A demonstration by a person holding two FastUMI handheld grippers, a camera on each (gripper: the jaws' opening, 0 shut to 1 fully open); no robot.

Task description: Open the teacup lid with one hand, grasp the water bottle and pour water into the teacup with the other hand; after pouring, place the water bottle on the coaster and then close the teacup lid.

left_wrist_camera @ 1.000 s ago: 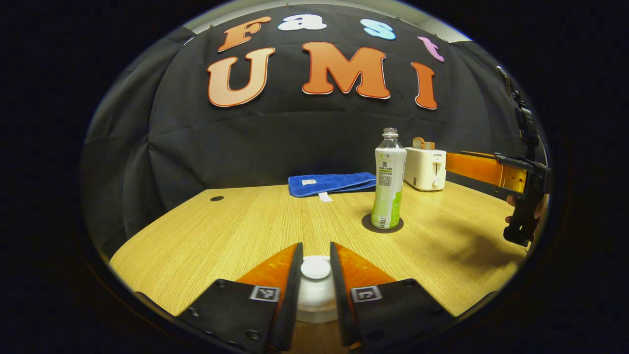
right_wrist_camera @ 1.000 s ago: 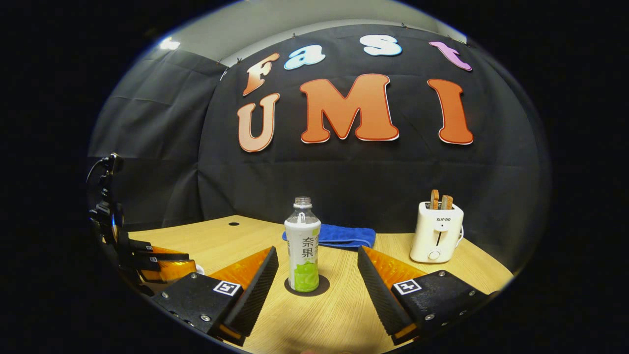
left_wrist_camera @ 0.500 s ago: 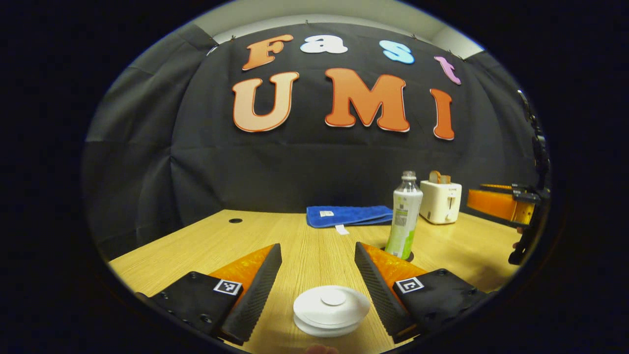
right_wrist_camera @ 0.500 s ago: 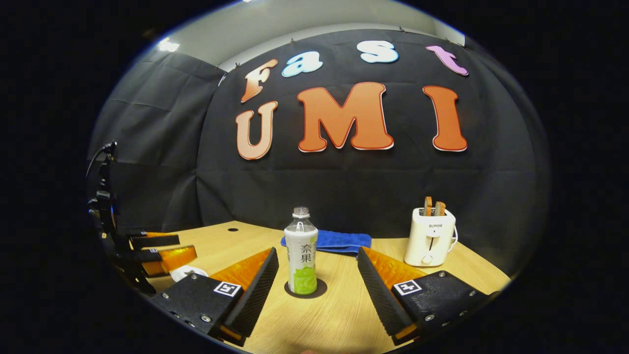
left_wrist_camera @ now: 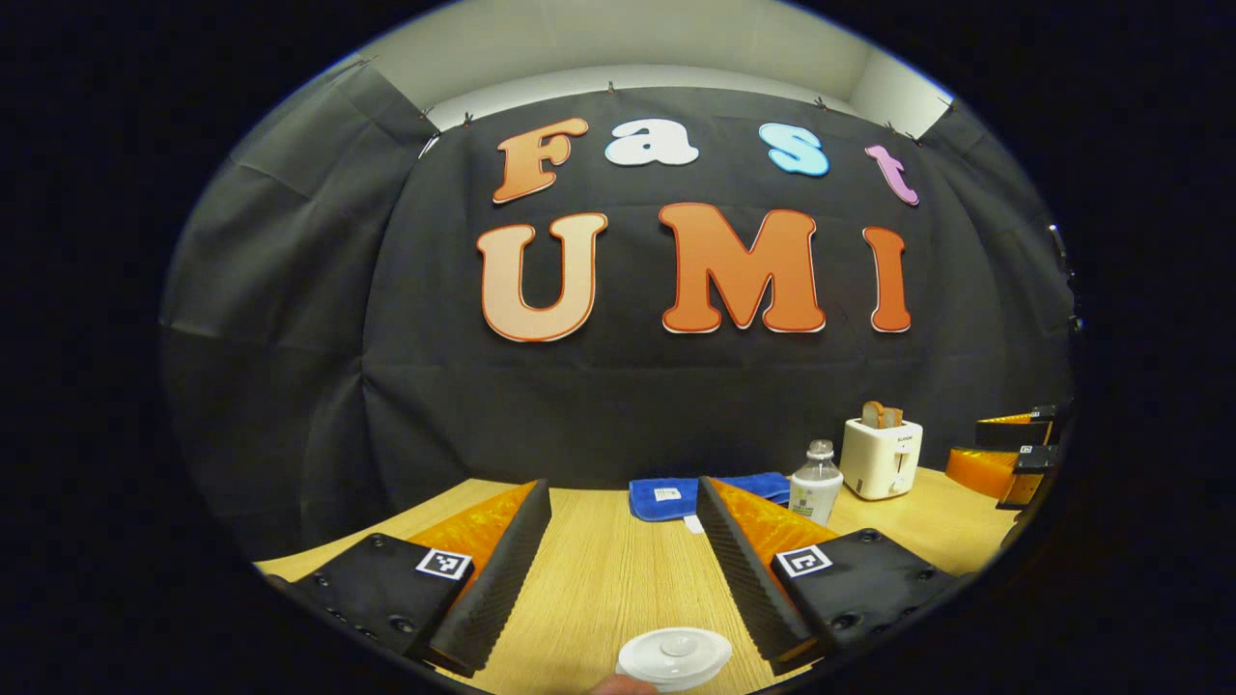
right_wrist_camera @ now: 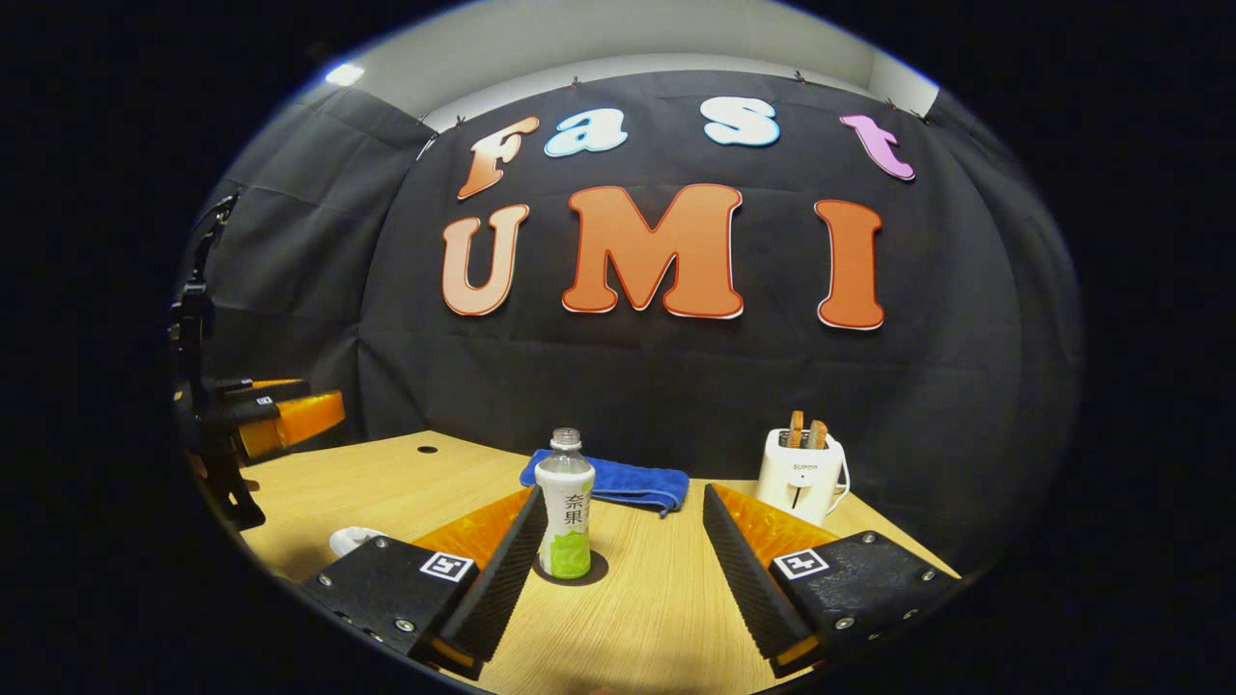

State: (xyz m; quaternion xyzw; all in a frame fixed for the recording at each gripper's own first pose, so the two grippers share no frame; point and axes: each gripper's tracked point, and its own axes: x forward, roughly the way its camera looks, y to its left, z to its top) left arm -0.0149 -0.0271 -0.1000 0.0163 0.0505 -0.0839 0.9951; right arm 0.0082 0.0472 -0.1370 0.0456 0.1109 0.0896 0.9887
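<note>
We find the left gripper [left_wrist_camera: 623, 526] with its fingers spread wide and nothing between them. The teacup lid [left_wrist_camera: 674, 655] sits on the teacup just below and ahead of it, apart from both fingers, so we judge the closing step done. The right gripper [right_wrist_camera: 623, 531] is likewise spread and empty. Ahead of it, close to its left finger but not touching, the water bottle [right_wrist_camera: 565, 506] stands upright and uncapped on the coaster [right_wrist_camera: 591, 571], where the task wants it. Beyond the bottle lie a blue towel [right_wrist_camera: 623, 481] and, ahead to the right, a toaster [right_wrist_camera: 799, 474] holding bread. The table [right_wrist_camera: 657, 608] shows no spill that we can see. Both tools stand clear of the task items, apparently to avoid disturbing bottle or lid.
</note>
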